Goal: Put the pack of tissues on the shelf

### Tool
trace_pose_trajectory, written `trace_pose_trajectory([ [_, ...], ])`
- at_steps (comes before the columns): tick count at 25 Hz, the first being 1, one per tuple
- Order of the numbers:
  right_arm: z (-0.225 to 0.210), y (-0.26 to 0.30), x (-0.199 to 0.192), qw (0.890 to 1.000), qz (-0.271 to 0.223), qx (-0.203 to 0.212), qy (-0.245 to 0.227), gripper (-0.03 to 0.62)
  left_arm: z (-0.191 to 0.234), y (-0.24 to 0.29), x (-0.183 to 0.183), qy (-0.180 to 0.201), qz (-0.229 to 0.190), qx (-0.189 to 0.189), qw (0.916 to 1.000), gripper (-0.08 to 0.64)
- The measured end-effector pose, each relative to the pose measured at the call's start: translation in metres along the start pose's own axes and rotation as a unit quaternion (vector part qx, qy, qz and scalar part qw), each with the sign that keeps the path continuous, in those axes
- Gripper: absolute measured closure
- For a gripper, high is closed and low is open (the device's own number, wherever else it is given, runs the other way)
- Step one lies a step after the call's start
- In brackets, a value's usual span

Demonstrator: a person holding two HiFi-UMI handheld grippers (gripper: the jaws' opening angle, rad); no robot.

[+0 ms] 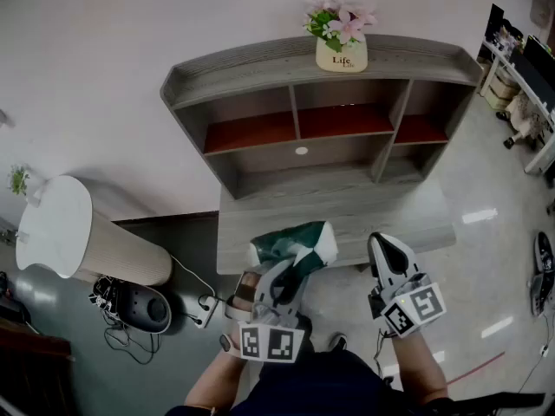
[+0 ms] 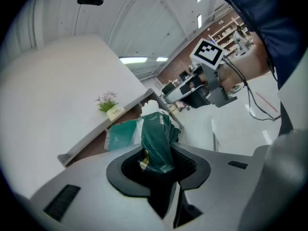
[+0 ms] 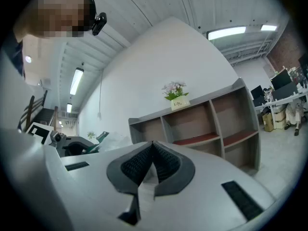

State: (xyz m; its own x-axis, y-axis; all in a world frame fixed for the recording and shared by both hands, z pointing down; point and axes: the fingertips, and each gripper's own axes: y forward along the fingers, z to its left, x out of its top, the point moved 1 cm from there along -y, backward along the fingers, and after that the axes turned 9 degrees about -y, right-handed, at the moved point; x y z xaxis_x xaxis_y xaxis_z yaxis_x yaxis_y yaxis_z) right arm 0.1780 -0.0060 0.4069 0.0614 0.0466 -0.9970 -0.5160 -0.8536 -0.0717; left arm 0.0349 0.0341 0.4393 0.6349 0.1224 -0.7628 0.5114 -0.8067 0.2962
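The left gripper [image 2: 160, 173] pinches the seemingly soft, light pack of tissues [image 2: 157, 134] by its slick wrapper end; the right gripper [image 3: 153, 161] is closed, empty.

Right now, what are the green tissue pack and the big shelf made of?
The pack of tissues looks like thin, shiny plastic film: it crumples and catches light. The shelf looks like grey wood or wood-look board, matte, with grain streaks; which one, I can't tell.

The head view looks steeply down while both gripper views face forward from lower, all sharing the grey wooden shelf unit [image 1: 260, 63].
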Motion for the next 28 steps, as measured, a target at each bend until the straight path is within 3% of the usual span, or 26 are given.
trace_pose_trajectory([
  [5,-0.003,-0.051,-0.015,1.000,0.013,-0.005,0.012,0.588,-0.072,-0.035,0.016,0.005,0.029,-0.056,0.9980,0.439],
  [9,0.002,-0.069,-0.011,1.000,0.009,-0.014,0.008,0.588,-0.089,-0.049,0.018,0.021,0.042,-0.069,0.9965,0.439],
  [13,0.013,-0.073,-0.003,1.000,0.006,-0.017,0.002,0.589,-0.086,-0.058,0.014,0.044,0.047,-0.066,0.9957,0.438],
  [28,0.045,-0.057,0.012,0.999,-0.001,0.001,-0.033,0.588,-0.045,-0.071,-0.016,0.058,0.058,-0.027,0.9963,0.436],
])
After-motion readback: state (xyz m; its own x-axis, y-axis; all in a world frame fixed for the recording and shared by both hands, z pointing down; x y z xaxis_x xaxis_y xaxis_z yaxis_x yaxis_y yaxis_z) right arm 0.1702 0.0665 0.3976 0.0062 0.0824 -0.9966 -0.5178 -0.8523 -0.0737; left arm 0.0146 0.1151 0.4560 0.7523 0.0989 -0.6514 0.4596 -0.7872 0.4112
